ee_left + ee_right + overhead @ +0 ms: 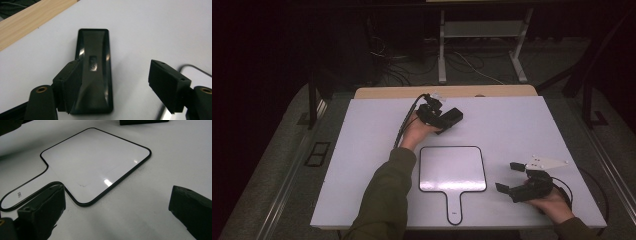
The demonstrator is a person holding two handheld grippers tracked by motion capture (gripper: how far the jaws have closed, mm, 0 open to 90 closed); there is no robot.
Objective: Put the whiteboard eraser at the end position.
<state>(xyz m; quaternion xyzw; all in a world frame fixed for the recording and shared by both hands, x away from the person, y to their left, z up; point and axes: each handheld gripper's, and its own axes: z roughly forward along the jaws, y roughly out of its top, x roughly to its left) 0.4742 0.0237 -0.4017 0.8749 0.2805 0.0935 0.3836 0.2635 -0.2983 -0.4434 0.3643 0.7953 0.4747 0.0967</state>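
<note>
The left gripper [113, 85], its fingers released, straddles the black eraser [93, 72] lying flat upper-centre on the tabletop [512, 130], apparently just set down. The right gripper [510, 176], fingers released and empty, waits beside the whiteboard [452, 168].

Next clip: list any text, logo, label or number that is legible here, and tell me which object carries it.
No text reads clearly.
Small dark mark near the end of the handle of the white paddle-shaped board: too small and blurred to read.
Small embossed rectangle on the top of the black eraser block: glare hides whatever it bears.
White table: no writing visible on it.
</note>
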